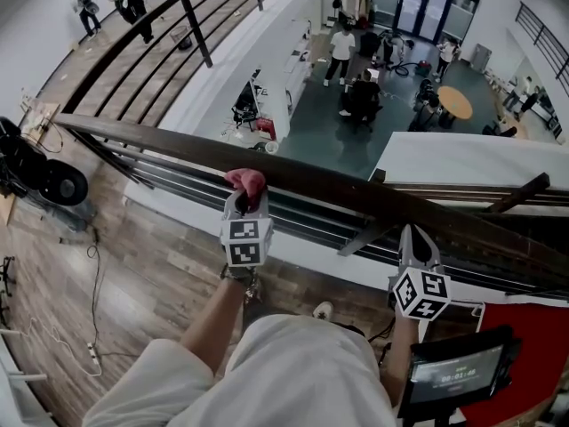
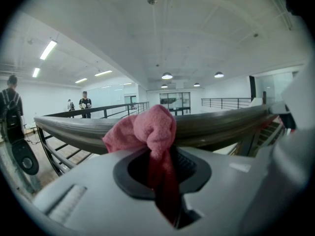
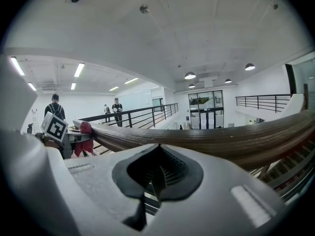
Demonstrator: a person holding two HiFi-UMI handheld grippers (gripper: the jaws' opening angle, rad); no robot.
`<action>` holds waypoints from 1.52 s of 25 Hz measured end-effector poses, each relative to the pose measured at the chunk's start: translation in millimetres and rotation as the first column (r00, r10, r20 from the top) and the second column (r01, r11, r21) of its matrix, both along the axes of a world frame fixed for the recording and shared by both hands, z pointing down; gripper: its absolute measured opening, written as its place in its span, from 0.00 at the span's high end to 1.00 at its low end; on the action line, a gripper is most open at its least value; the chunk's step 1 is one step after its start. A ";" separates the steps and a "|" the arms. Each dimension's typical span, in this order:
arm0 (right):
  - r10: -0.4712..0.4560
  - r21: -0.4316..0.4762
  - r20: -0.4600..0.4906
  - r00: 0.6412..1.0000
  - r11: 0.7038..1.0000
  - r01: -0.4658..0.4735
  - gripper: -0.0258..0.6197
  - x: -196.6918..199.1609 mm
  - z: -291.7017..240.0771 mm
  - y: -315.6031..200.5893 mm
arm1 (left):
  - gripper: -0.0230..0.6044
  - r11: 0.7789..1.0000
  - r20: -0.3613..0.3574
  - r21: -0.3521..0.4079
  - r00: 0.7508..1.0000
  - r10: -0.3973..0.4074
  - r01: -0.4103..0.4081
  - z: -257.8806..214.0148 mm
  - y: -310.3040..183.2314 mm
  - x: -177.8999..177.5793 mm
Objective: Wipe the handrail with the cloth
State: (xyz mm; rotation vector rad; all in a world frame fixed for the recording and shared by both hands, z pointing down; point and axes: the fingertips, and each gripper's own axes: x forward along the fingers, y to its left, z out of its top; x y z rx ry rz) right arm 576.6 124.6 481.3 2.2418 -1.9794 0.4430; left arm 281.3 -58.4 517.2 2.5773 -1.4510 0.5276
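Observation:
A dark wooden handrail [image 1: 356,194] runs across the head view from the left edge down to the right. My left gripper [image 1: 246,200] is shut on a pink cloth [image 1: 245,181], and the bunched cloth rests against the near side of the rail's top. In the left gripper view the cloth [image 2: 147,129] bulges out of the closed jaws right in front of the handrail [image 2: 221,124]. My right gripper [image 1: 414,237] hangs lower, just under the rail, shut with nothing in it. From the right gripper [image 3: 155,173], the handrail [image 3: 221,141] spans the view, with the cloth [image 3: 85,128] at far left.
Thin black metal rails [image 1: 178,181] run below the handrail. Beyond it is a drop to a lower floor with several people [image 1: 340,53]. A black fan-like device [image 1: 44,181] and cables [image 1: 93,274] lie on the wooden floor at left. A tablet screen [image 1: 458,372] and red mat [image 1: 533,327] are at lower right.

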 end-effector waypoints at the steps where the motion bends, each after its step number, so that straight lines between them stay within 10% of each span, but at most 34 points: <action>1: -0.004 0.000 0.000 1.000 1.000 0.004 0.96 -1.0 0.7 0.0 | 0.85 1.000 0.001 0.001 1.000 0.000 0.000 0.2 0.3 0.4; 38: -0.067 0.037 0.012 0.998 0.997 0.067 0.96 4.1 2.0 1.0 | 0.85 0.985 0.009 0.049 0.987 0.162 -0.163 0.1 57.9 87.7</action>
